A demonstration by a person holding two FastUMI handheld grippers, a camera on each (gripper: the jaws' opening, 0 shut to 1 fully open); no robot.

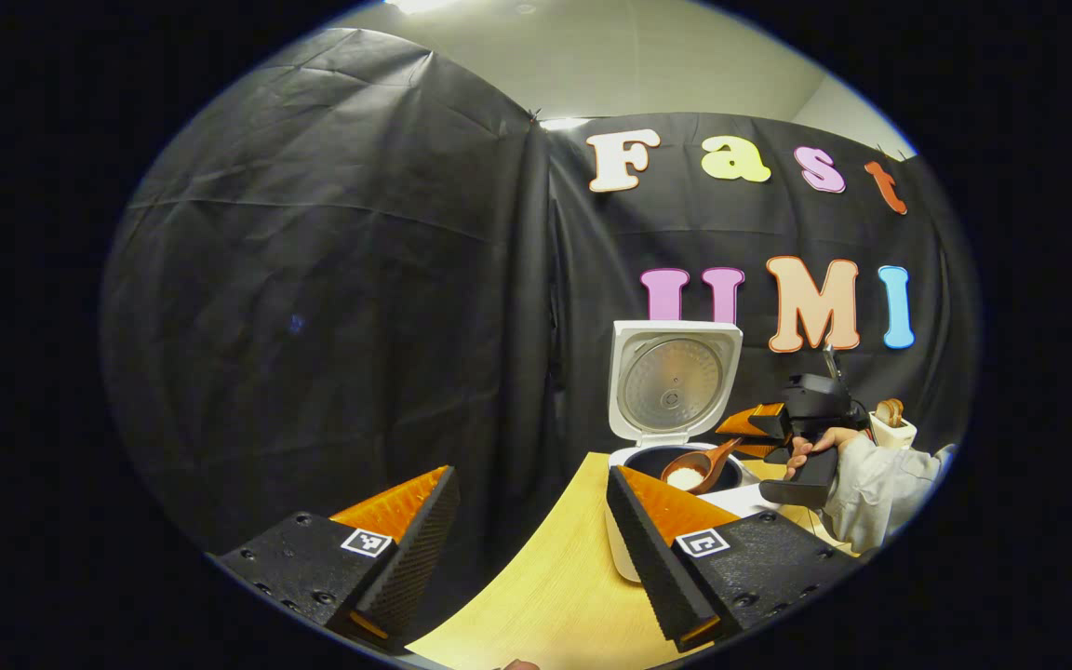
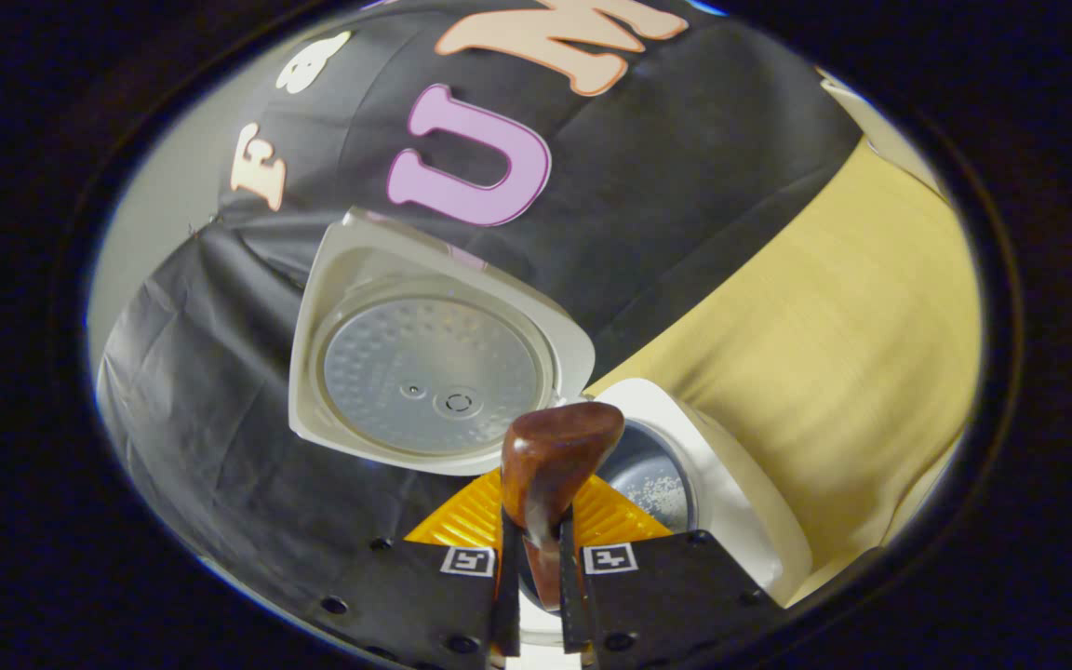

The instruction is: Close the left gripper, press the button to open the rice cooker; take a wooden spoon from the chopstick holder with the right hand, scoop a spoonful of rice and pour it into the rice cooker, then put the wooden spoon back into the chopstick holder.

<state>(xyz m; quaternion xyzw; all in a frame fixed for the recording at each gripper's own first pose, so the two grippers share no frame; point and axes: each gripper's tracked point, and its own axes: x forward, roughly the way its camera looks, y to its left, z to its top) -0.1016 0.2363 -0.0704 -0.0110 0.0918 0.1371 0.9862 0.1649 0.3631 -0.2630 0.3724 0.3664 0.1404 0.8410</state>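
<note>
Most of the job looks done, we think. We see the rice cooker (image 1: 662,465) near the far edge of the bench (image 1: 545,596) with its lid (image 1: 674,386) standing up, so the button press is over. The wooden spoon (image 1: 696,467) is out of the chopstick holder (image 1: 891,430), which stands farther along the far edge of the bench, well apart from the cooker. The spoon has white rice in its bowl and it hangs right over the open pot.

In the right gripper view we see some rice grains (image 2: 655,489) on the dark pot floor. What is left, we judge: tip the rice in, then put the spoon back in the holder.

Our right gripper (image 2: 536,558) is pressed together on the spoon's handle, one finger on each side. A hand (image 1: 815,445) holds that gripper beside the cooker.

Our left gripper (image 1: 531,540) is spread wide. It holds nothing and touches nothing, and it waits above the near edge of the bench.
</note>
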